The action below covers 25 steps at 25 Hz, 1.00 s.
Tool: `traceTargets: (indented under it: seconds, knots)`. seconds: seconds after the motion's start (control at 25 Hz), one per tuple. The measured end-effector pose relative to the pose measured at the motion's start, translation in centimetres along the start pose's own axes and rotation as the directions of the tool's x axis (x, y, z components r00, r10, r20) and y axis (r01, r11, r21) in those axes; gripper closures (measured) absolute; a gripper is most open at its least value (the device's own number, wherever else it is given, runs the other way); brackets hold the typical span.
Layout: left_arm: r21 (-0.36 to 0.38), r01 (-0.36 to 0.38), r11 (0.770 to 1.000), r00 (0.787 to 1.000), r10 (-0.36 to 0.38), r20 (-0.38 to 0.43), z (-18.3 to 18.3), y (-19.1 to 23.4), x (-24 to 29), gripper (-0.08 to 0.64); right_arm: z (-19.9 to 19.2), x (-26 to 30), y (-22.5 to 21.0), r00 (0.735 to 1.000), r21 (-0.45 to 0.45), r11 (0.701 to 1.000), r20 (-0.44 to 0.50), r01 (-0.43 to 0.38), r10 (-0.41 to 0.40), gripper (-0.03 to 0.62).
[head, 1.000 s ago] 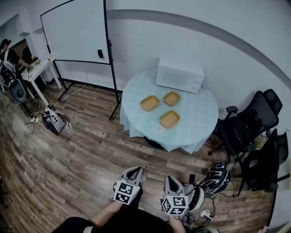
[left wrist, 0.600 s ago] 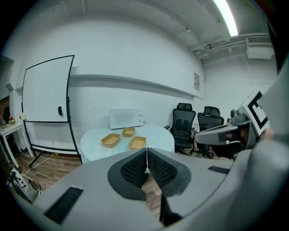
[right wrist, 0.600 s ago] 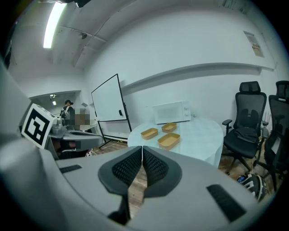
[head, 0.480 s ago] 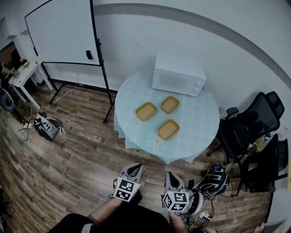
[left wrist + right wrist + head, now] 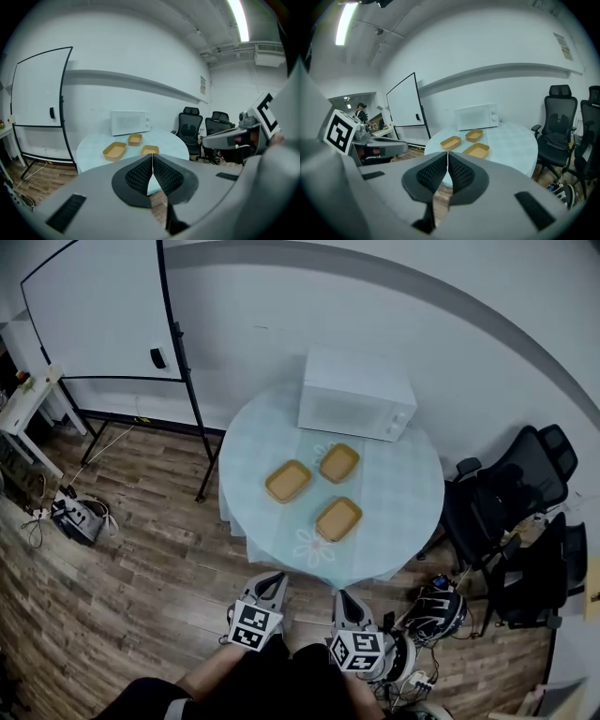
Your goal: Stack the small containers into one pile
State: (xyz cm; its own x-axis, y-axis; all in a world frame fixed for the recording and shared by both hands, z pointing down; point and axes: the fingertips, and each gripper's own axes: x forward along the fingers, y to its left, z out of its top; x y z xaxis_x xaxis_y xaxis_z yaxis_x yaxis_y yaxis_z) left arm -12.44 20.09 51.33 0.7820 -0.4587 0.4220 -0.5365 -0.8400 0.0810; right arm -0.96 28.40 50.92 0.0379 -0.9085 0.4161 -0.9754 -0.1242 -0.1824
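Since none of the small tan containers sat inside another, the stacking had not begun, and the whole pile was left to build. All three lay open side up and apart from one another on the round table [image 5: 398, 507]. The nearest container [image 5: 338, 463] was just in front of the microwave [image 5: 356, 395]. The side container [image 5: 288, 481] was a little farther out from the microwave, toward its left end as the head view showed it. The far container [image 5: 338, 518] was the farthest of the three from the microwave, near the table's front edge.

Neither tool was at work. The left gripper [image 5: 273, 578] and the right gripper [image 5: 343, 597] hung side by side over the wooden floor [image 5: 141, 549], well short of the table on the side away from the microwave. Each gripper view showed its ribbed pads pressed together with nothing pinched between them, and the three trays lay beyond the tips.

Off the microwave's left end stood a whiteboard [image 5: 89, 315] on its frame; off its right end, past the table's rim, were black office chairs [image 5: 506, 488].

As a judgement only, what remained looked like closing the distance to the table, spreading one pair of jaws over a rim, lifting that tray into a second, then nesting the third.
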Motion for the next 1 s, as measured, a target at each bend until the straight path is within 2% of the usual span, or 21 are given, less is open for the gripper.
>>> traceTargets:
  seconds: [0.4, 0.76, 1.0]
  knots:
    - [-0.015, 0.035, 0.999, 0.999, -0.035, -0.014, 0.6, 1.4, 3.7, 0.546, 1.3, 3.0, -2.4, 0.999, -0.007, 0.999, -0.004, 0.048, -0.048, 0.566]
    - [-0.018, 0.020, 1.000, 0.999, -0.020, -0.025, 2.4, 4.1, 9.2, 0.546, 3.4, 9.1, -5.4, 1.000, -0.014, 1.000, -0.005, 0.015, -0.015, 0.566]
    - [-0.012, 0.009, 1.000, 0.999, -0.009, -0.042, 4.9, 5.8, 14.0, 0.545, 6.0, 14.1, -8.8, 1.000, -0.024, 1.000, -0.015, -0.015, 0.015, 0.565]
